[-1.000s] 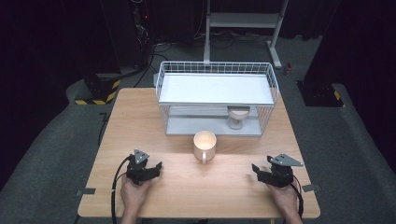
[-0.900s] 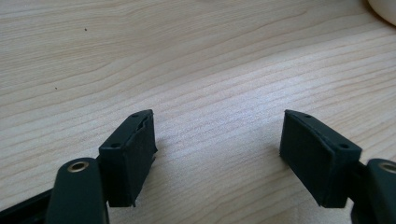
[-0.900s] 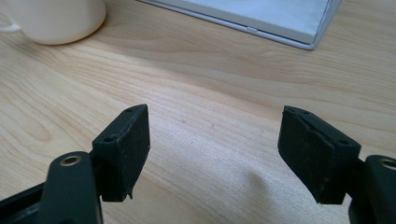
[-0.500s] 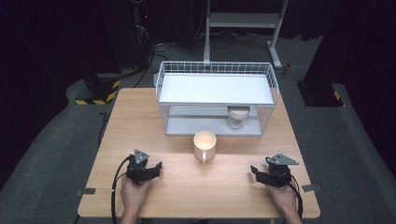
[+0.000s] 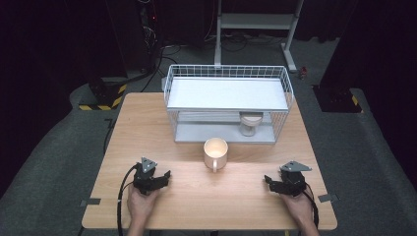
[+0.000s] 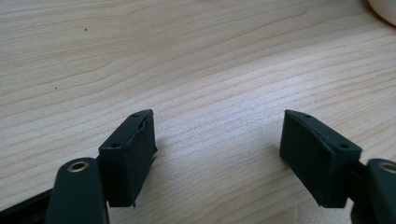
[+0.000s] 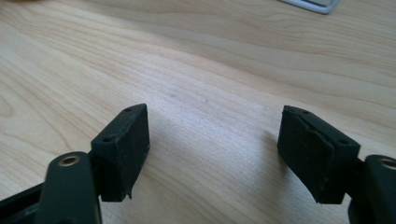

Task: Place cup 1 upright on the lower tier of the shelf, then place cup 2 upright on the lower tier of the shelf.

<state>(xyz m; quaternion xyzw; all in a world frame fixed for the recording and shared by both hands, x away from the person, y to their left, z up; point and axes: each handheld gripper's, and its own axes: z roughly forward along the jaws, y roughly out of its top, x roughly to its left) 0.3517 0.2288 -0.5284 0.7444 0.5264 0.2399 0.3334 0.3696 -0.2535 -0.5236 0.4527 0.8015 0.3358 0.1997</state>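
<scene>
Nearest, at the lower left of the high view: my left gripper [image 5: 164, 176], held in my left hand [image 5: 142, 204], resting low on the wooden table [image 5: 147, 123]. Its jaws stand apart with nothing between them; the left gripper view has bare wood grain in the gap [image 6: 217, 140].

Item, lower right of the high view: my right gripper [image 5: 268, 181], held in my right hand [image 5: 300, 209], also low on the table, jaws pointing toward the middle of the frame. Its jaws are likewise spread and hold nothing; the right gripper view has bare board between the black pads [image 7: 212, 140].

Item, centre of the high view, between the two grippers and a little farther up the frame: a cream mug [image 5: 215, 151], upright, handle turned toward the bottom edge. It is well apart from both grippers. A curved pale edge at the upper right corner of the left gripper view [image 6: 384, 9] is probably this mug.

Item, just beyond the mug: a white wire rack [image 5: 228, 93] with two shelves. On its lower shelf, right side, stands a small pale cup [image 5: 250, 123]. A pale corner of the rack's base shows at the top right of the right gripper view [image 7: 312, 4].

Farthest, top of the frame: a white metal stand [image 5: 255, 22] on the dark floor.
</scene>
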